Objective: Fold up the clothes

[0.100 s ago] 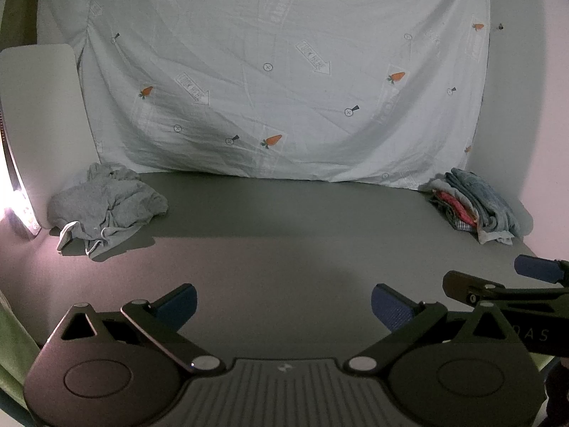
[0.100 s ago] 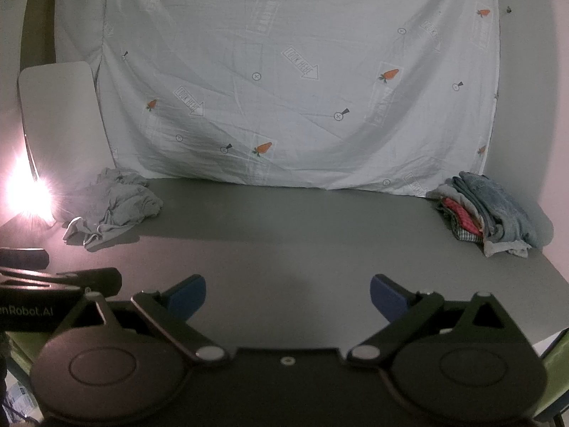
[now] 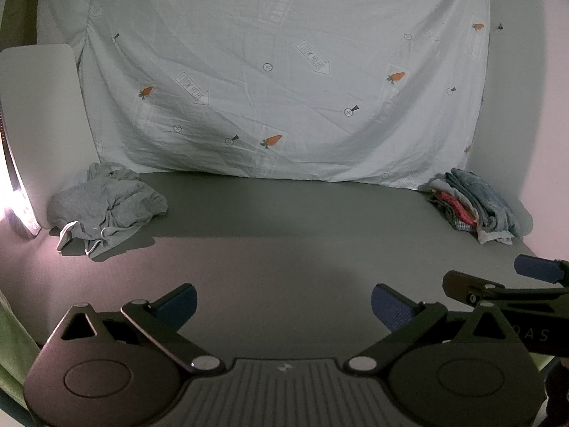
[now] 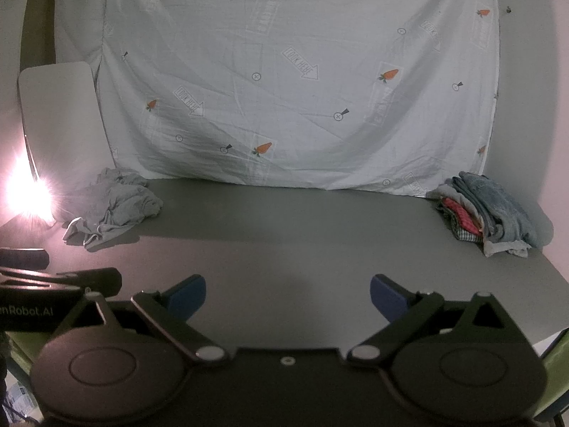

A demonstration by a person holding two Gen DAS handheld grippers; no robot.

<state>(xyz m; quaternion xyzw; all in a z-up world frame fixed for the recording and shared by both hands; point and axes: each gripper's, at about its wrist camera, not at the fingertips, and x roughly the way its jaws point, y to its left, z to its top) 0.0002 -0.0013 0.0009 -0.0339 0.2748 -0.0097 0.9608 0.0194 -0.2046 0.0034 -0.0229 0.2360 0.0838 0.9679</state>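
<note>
A crumpled grey garment (image 3: 106,210) (image 4: 113,206) lies in a heap at the far left of the grey table (image 3: 284,242) (image 4: 284,235). A stack of folded clothes (image 3: 476,206) (image 4: 490,213), denim on top with red and checked pieces under it, sits at the far right. My left gripper (image 3: 282,304) hovers open over the table's near edge, nothing between its blue pads. My right gripper (image 4: 288,297) is open beside it, also empty, and shows at the right edge of the left wrist view (image 3: 505,284). Both are far from the clothes.
A pale sheet with carrot prints (image 3: 284,71) (image 4: 295,71) hangs behind the table. A white board (image 3: 35,124) (image 4: 60,117) leans at the far left, with a bright lamp (image 4: 25,192) at its foot. Green fabric (image 3: 14,341) shows below the table's near left edge.
</note>
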